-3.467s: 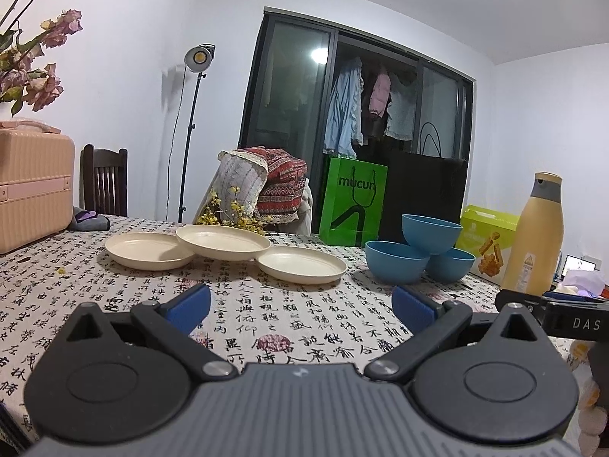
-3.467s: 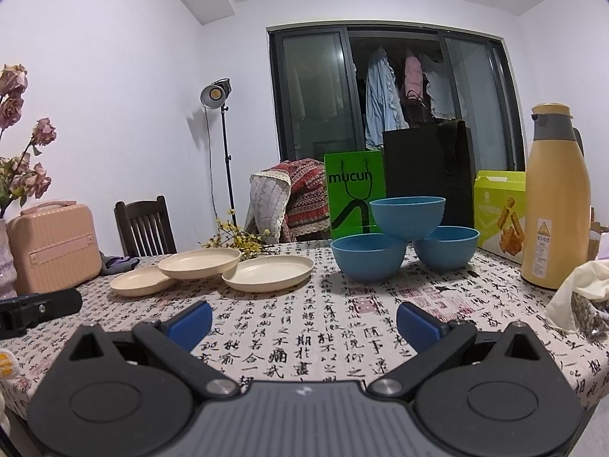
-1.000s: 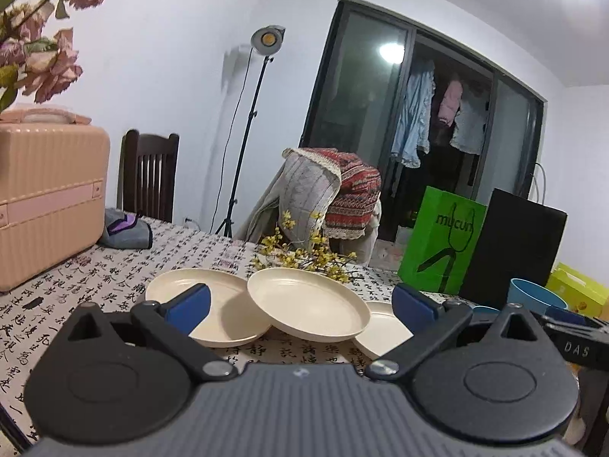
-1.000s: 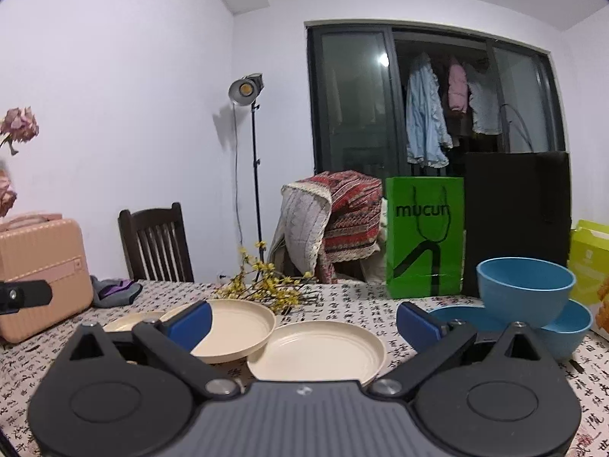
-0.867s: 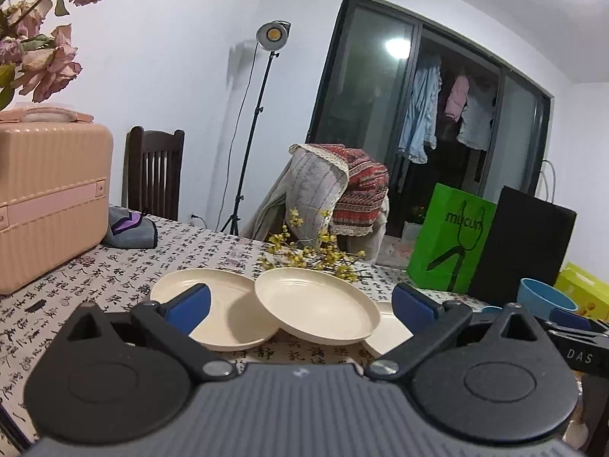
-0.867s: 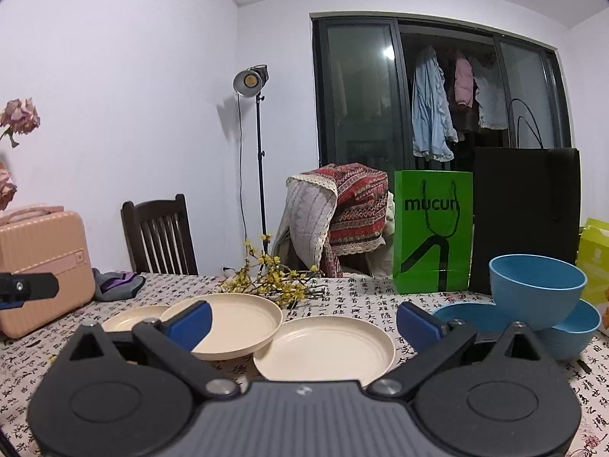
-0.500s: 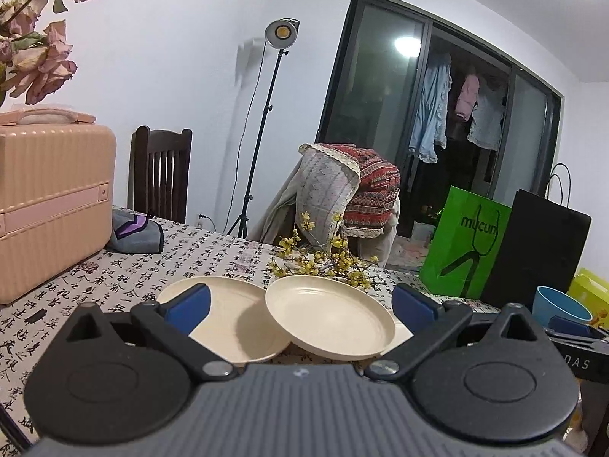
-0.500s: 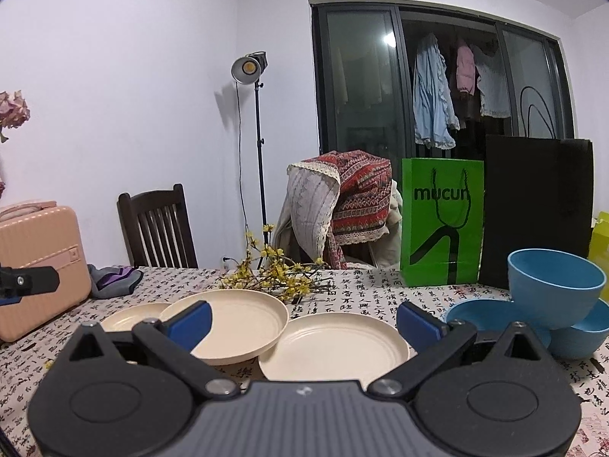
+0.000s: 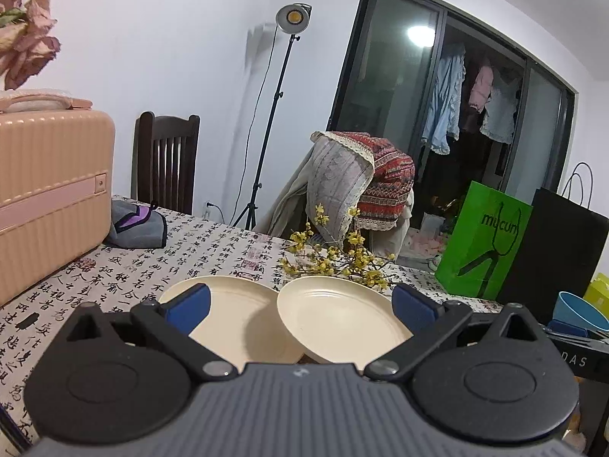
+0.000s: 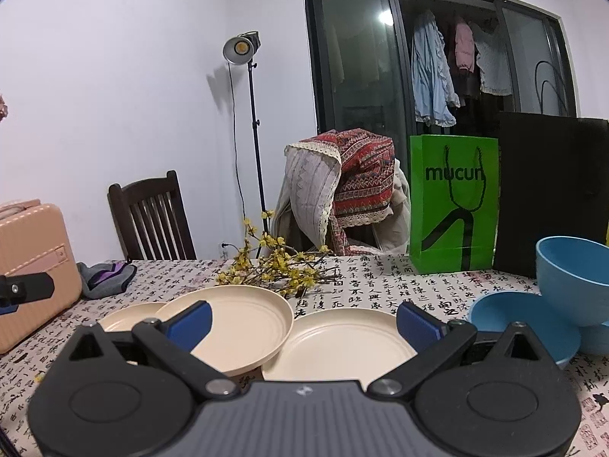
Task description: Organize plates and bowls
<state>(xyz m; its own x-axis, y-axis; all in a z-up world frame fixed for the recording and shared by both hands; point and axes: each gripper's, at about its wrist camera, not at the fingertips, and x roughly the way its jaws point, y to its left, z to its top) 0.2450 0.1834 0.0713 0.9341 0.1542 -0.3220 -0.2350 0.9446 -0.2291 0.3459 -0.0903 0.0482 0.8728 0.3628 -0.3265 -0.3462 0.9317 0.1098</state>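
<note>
Three cream plates lie on the patterned tablecloth. In the left wrist view the left plate (image 9: 232,316) lies flat and the middle plate (image 9: 338,320) leans tilted on its edge. In the right wrist view the middle plate (image 10: 243,320) overlaps the left plate (image 10: 129,314), and the right plate (image 10: 338,342) lies flat. Three blue bowls sit at the right: one bowl (image 10: 571,278) rests on top of two others (image 10: 521,316). My left gripper (image 9: 300,306) is open just before the plates. My right gripper (image 10: 304,323) is open above the middle and right plates. Both are empty.
A pink suitcase (image 9: 49,190) stands at the table's left. Yellow flower sprigs (image 10: 278,266) lie behind the plates. A grey pouch (image 9: 137,224), a green bag (image 10: 453,202), a black bag (image 10: 552,194) and chairs (image 10: 152,221) line the far edge.
Both grippers have moved forward toward the plates, which now look larger and closer. Both stay open. The plates and bowls have not moved.
</note>
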